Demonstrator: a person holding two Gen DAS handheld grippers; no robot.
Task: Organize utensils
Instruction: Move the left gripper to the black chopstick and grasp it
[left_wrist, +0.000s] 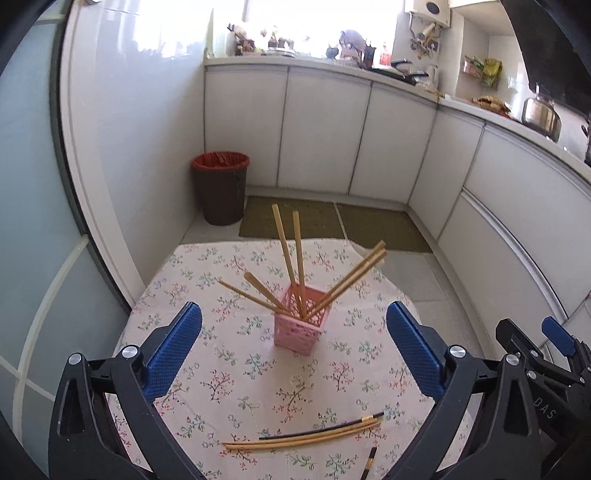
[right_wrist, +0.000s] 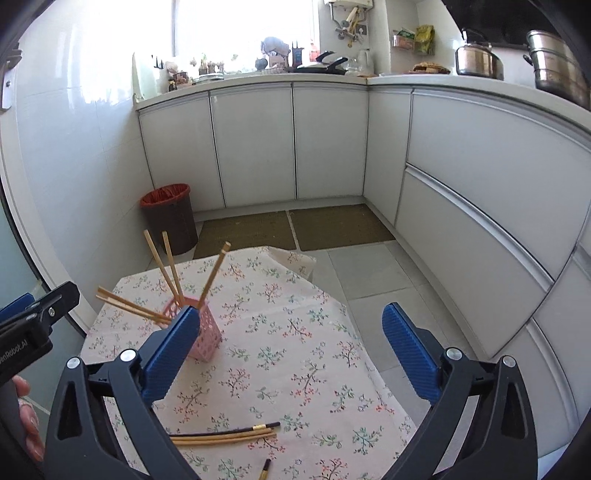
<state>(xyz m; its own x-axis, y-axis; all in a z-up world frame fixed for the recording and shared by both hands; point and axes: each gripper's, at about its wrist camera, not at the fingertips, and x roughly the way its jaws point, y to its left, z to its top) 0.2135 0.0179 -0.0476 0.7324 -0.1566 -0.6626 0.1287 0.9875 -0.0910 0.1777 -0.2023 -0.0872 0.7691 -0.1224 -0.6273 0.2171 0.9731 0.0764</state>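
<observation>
- On the table (left_wrist: 229, 373), covered by a floral cloth, a pink lattice holder (left_wrist: 297, 325) is stood upright near the middle, so that chopsticks can be dropped in from above.
- Six bamboo chopsticks (left_wrist: 295, 254) are counted inside the holder: two lean left, two rise near upright, two lean right. They are fanned out because the holder is wide and they rest loose against its rim.
- Near the front edge, three loose chopsticks (left_wrist: 306, 435) are laid side by side: two of pale bamboo and one black with a gold band. They are judged to be waiting for pick-up.
- A fourth loose piece, a dark chopstick tip (left_wrist: 370, 459), is seen just in front of them; the rest of it is cut off by the frame.
- The left claw (left_wrist: 294, 354) is held spread wide, nothing between its blue pads, and is pointed at the holder from above the loose chopsticks.
- The right claw (right_wrist: 291, 354) is likewise spread and empty, held beside the left one over the table's right half.
- Sorting is judged to be partly done: six stored, at least four left on the cloth.
</observation>
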